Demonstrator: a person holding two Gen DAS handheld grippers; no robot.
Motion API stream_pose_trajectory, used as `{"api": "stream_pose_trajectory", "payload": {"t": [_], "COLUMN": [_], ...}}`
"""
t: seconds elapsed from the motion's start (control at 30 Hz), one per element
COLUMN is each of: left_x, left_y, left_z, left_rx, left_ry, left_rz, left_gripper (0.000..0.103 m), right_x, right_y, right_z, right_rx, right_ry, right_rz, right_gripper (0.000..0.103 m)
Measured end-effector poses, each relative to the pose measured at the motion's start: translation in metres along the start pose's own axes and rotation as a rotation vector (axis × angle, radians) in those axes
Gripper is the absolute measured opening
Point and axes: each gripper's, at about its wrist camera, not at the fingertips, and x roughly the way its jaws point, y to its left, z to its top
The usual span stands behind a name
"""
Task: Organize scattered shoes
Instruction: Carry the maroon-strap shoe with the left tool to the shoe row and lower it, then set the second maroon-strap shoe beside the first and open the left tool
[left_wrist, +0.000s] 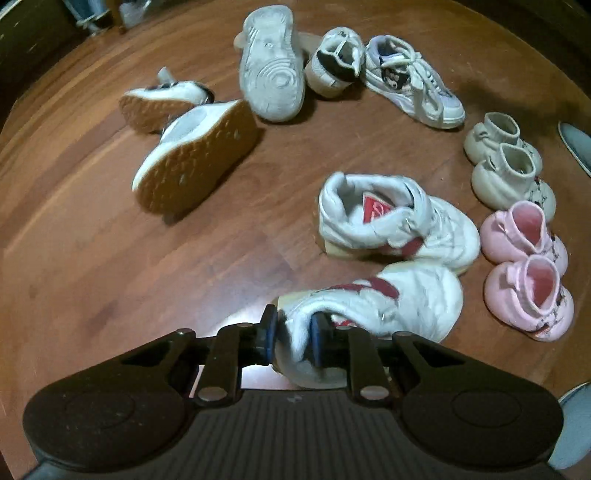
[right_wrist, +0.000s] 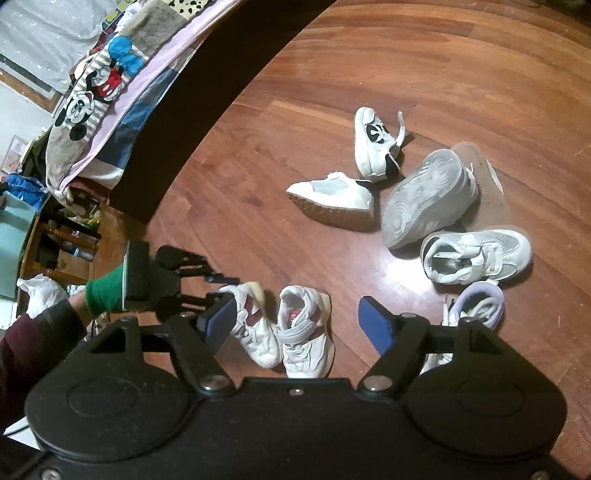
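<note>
On the wooden floor (left_wrist: 92, 229), the left hand-held gripper (left_wrist: 290, 338) is closed on the heel collar of a white-and-red high-top sneaker (left_wrist: 388, 299), just beside its upright mate (left_wrist: 395, 221). Further right stand a pink bootie pair (left_wrist: 528, 266) and, beyond it, a cream bootie pair (left_wrist: 509, 162). The right hand-held gripper (right_wrist: 295, 325) hangs wide open, holding nothing, above both high-tops; an overturned grey-soled sneaker (right_wrist: 424, 195) lies farther away to the right.

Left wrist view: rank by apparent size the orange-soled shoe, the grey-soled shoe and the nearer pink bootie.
1. orange-soled shoe
2. grey-soled shoe, slightly smaller, though it lies farther away, so unsure
3. nearer pink bootie, smallest despite being closest
</note>
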Motion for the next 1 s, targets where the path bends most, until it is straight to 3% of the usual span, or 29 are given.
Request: {"api": "stream_pose_trajectory", "payload": {"t": [0.1,0.4,0.53,0.63,0.67,0.73,0.87,0.9,0.93,1.0], "left_x": [-0.006,-0.024,-0.011,0.016,0.024,0.026,0.005,-0.003,-0.005,-0.009], "left_y": [0.003,-0.01,-0.005,-0.008,-0.007,0.003,0.026,0.036,0.038,0.041], "left_z": [0.005,0.007,0.01,0.017,0.018,0.013,-0.009,-0.021,-0.027,-0.038], "left_rx": [0.059,0.111,0.073,0.048,0.015,-0.089,-0.276,-0.368,-0.413,-0.503], "left_ry": [0.0,0.014,0.005,0.025,0.042,0.048,-0.012,-0.025,-0.032,-0.045], "left_rz": [-0.041,-0.129,-0.094,-0.023,0.028,0.052,0.033,0.031,0.023,0.007], "left_gripper": [0.019,0.018,0.017,0.018,0.018,0.024,0.03,0.032,0.043,0.048], "right_x": [-0.001,-0.005,-0.005,-0.002,-0.002,-0.003,-0.004,-0.004,-0.003,-0.002], "right_y": [-0.003,-0.011,-0.011,-0.008,-0.007,-0.007,-0.013,-0.014,-0.015,-0.014], "right_z": [0.0,0.0,0.001,-0.001,-0.001,0.0,0.001,0.001,0.001,0.001], "right_rx": [0.005,0.019,0.024,0.011,0.01,0.009,0.019,0.022,0.025,0.022], "right_ry": [0.0,0.001,0.005,0.016,0.018,0.015,0.009,0.01,0.012,0.017], "right_rz": [0.002,0.008,0.015,0.015,0.015,0.016,0.013,0.013,0.013,0.015], "right_gripper": [0.075,0.075,0.075,0.076,0.076,0.076,0.076,0.076,0.076,0.076]}}
